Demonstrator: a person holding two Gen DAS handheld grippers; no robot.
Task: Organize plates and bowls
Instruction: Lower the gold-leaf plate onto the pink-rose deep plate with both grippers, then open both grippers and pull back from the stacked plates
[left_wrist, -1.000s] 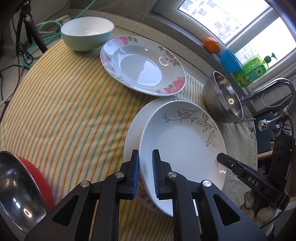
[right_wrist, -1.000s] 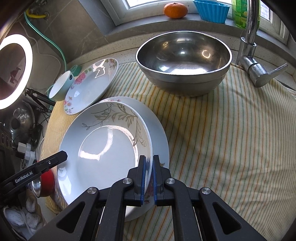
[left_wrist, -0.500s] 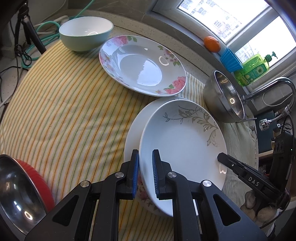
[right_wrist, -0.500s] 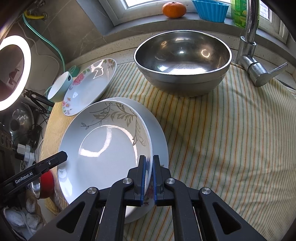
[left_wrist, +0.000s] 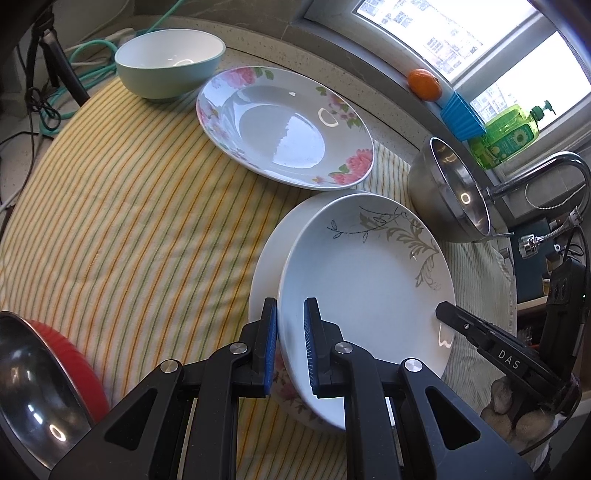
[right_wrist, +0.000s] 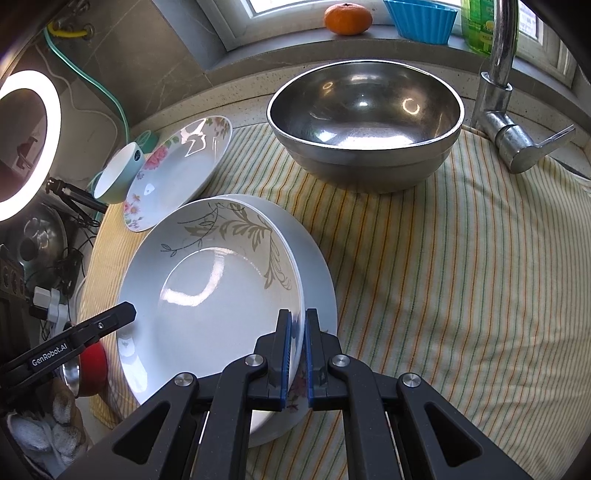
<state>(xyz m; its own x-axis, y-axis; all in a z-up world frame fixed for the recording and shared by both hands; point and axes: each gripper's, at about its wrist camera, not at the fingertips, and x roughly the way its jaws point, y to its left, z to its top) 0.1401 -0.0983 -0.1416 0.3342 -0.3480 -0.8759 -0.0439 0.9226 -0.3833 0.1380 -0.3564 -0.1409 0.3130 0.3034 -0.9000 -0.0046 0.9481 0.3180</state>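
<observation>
A white plate with a grey leaf pattern (left_wrist: 369, 280) (right_wrist: 207, 291) is held between both grippers, just above a second plate (left_wrist: 269, 258) (right_wrist: 317, 280) with pink flowers on its rim that lies on the striped cloth. My left gripper (left_wrist: 290, 350) is shut on the leaf plate's near rim. My right gripper (right_wrist: 297, 354) is shut on its opposite rim. A pink-flowered plate (left_wrist: 284, 125) (right_wrist: 177, 162) and a pale green bowl (left_wrist: 170, 61) (right_wrist: 118, 177) lie farther back.
A large steel bowl (right_wrist: 365, 118) (left_wrist: 454, 195) stands by the faucet (right_wrist: 506, 110). A red-sided steel bowl (left_wrist: 40, 373) sits at the cloth's near left edge. An orange (right_wrist: 347, 18), a blue cup (right_wrist: 421, 16) and a soap bottle (left_wrist: 513, 129) are on the sill.
The leaf plate, held by both grippers, has sunk slightly toward the plate under it. Both grippers stay shut on its rim.
</observation>
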